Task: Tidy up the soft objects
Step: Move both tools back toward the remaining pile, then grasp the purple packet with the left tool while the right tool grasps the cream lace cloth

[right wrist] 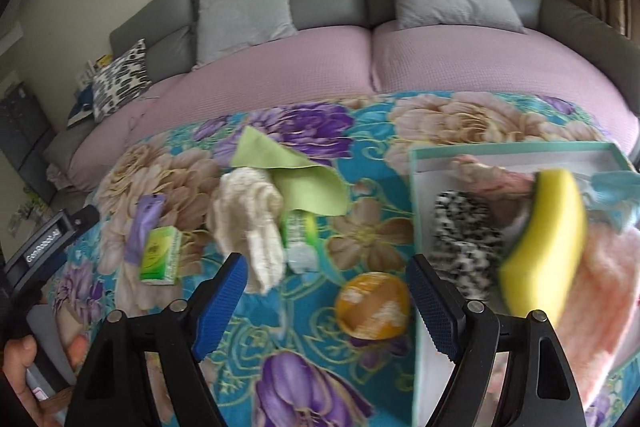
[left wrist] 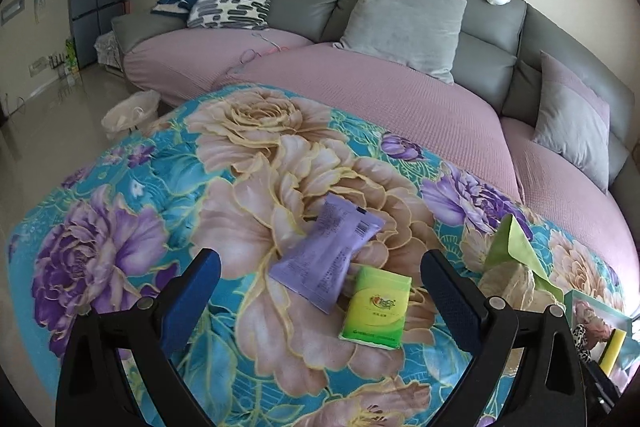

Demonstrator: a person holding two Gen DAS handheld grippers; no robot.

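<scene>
- Left wrist view: my left gripper [left wrist: 320,287] hangs over the floral blanket [left wrist: 120,227], fingers spread wide apart, gripping nothing.
- Between them lie the purple packet [left wrist: 326,253] and the green tissue pack [left wrist: 376,305]; the packet's corner overlaps the tissue pack.
- Toward the blanket's right edge sit a green cloth [left wrist: 512,243] and a cream towel [left wrist: 508,283], touching each other, with the teal box [left wrist: 592,311] just past them.
- Left half of the blanket is bare fabric, lots of room there. The far edge butts against the pink sofa seat [left wrist: 400,99].
- Right wrist view: right gripper [right wrist: 326,291] also wide open and holding nothing, above an orange round pack [right wrist: 372,307].
- Teal box [right wrist: 414,227] sits at the blanket's right edge, holding a yellow sponge [right wrist: 544,239], a black-and-white scrunchie [right wrist: 464,243] and pink fluffy cloth [right wrist: 600,307].
- Cream towel [right wrist: 248,219], green cloth [right wrist: 296,183] and a clear bottle [right wrist: 300,243] cluster mid-blanket; tissue pack [right wrist: 160,255] and purple packet [right wrist: 144,227] lie toward the left edge.
</scene>
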